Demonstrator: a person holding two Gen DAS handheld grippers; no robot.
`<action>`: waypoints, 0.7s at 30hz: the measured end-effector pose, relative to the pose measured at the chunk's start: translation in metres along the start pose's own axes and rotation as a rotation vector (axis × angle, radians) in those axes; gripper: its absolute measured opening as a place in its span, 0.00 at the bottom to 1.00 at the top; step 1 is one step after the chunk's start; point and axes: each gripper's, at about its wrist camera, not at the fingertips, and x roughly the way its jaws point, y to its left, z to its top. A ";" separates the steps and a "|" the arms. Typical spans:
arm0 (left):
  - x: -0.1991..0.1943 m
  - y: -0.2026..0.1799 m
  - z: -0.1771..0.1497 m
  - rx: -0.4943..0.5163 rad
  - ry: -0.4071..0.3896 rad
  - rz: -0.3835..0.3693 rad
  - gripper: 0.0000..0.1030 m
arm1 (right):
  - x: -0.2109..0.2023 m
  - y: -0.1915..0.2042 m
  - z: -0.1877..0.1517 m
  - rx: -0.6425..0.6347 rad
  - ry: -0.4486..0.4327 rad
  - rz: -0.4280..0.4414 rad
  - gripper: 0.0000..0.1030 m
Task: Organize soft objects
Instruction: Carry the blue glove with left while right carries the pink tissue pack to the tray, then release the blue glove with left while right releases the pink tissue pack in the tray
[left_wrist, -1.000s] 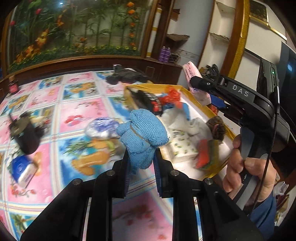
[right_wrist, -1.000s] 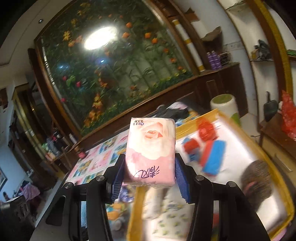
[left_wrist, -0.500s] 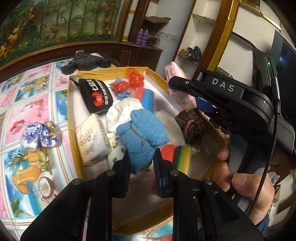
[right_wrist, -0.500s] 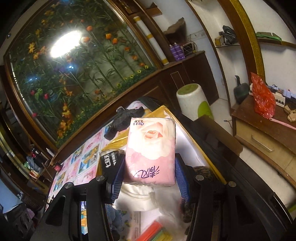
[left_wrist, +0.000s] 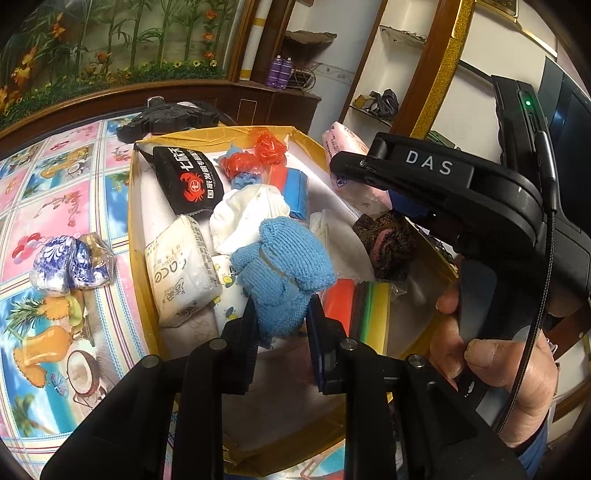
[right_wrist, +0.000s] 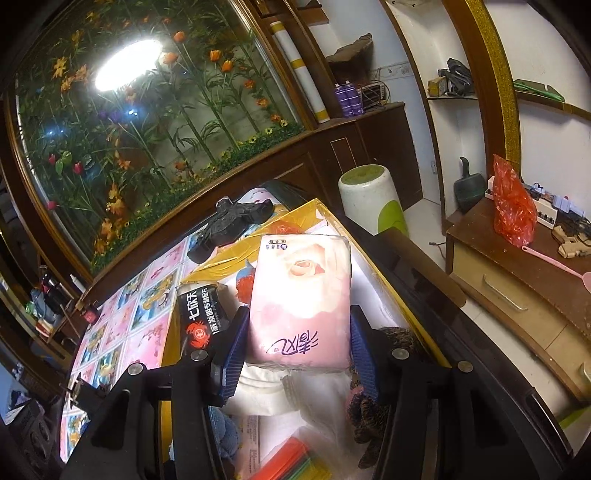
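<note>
yellow-rimmed box (left_wrist: 137, 236) crowding up, bare floor only near its front edge | left gripper (left_wrist: 282, 325) angling down over box middle, pinching blue knit bundle (left_wrist: 284, 266) | right gripper (right_wrist: 295, 354) hovering over far side, jaws clasping pink tissue pack (right_wrist: 301, 299) | two tissue packs showing, cream pack (left_wrist: 181, 269) lying inside

It looked like a lived-in home. A mural (right_wrist: 155, 122) of flowers and bamboo filled the wall. Below the mural ran a dark wood cabinet (right_wrist: 332, 155); in front of it stood a table under a fruit-print cloth (left_wrist: 55, 206). Right of the mural were shelves (right_wrist: 454, 96) with clutter and a drawer unit (right_wrist: 517, 295).
</note>
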 end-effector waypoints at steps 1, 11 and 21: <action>0.000 0.000 0.000 0.002 -0.002 -0.001 0.19 | 0.001 0.002 0.001 -0.003 -0.001 -0.002 0.51; -0.002 -0.002 0.001 0.014 -0.014 -0.023 0.39 | 0.003 -0.009 -0.010 -0.001 -0.007 0.017 0.57; -0.025 0.000 0.004 -0.020 -0.088 -0.060 0.63 | -0.009 -0.018 -0.022 0.007 -0.081 0.021 0.58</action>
